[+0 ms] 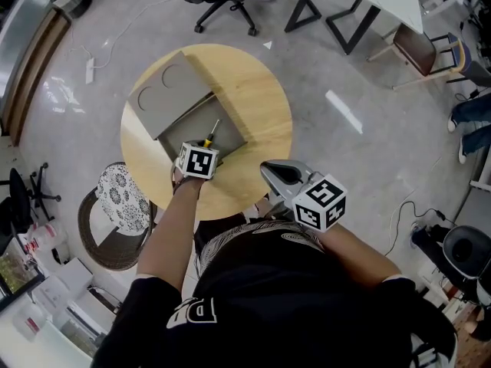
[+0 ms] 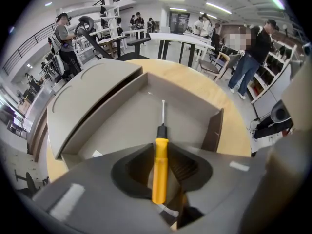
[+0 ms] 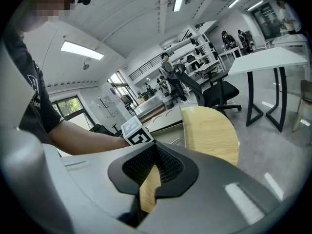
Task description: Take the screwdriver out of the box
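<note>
Evidently the screwdriver (image 2: 160,165) is clamped by its yellow handle between the jaws of your left gripper (image 2: 160,152), with its shaft pointing ahead of the jaws over the floor of the open box (image 2: 122,116). The grasp looks made, and what remains, I judge, is lifting it clear of the box walls. Your right gripper (image 3: 156,162) is pinched together on nothing, with only the table (image 3: 209,130) ahead of its jaws.

Fig. My left gripper (image 2: 161,167) and right gripper (image 3: 155,155): grey shells, black ribbed jaw recesses, each with a white cube (image 1: 198,161) bearing black square markers. I wear a black short-sleeved shirt (image 1: 291,297).
</note>
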`<act>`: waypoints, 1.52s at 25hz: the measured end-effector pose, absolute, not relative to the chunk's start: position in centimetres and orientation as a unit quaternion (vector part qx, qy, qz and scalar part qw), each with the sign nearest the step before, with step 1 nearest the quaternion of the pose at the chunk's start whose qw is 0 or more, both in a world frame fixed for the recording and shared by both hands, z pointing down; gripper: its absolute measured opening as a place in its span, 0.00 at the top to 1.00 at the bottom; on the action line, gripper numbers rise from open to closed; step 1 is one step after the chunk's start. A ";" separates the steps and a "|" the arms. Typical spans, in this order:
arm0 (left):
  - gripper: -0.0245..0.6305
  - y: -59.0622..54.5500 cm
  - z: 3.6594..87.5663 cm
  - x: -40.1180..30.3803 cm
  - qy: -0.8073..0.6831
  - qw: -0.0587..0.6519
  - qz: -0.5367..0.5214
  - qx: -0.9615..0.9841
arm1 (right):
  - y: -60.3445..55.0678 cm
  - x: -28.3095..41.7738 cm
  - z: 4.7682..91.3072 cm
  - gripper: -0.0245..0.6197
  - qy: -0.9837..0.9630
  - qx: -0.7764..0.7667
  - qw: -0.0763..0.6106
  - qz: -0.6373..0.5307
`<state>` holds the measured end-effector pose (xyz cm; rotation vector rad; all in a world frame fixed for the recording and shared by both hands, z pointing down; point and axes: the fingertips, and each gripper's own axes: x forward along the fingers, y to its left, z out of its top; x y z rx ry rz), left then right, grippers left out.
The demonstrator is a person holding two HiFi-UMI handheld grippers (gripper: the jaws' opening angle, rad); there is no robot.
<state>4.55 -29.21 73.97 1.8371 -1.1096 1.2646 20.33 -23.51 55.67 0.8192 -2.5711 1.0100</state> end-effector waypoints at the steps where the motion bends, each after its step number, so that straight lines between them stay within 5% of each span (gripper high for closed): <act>1: 0.73 -29.3 73.9 4.3 -0.425 0.317 0.484 0.696 | -23.5 20.4 55.6 0.97 -0.885 0.283 0.129 0.348; 26: 0.76 -28.8 67.2 1.7 -0.411 0.269 0.445 0.749 | -20.8 15.7 51.9 0.97 -0.878 0.344 0.093 0.318; 38: 0.76 -26.7 59.4 -0.6 -0.423 0.280 0.324 0.799 | -19.1 10.9 49.4 0.97 -0.889 0.348 0.086 0.283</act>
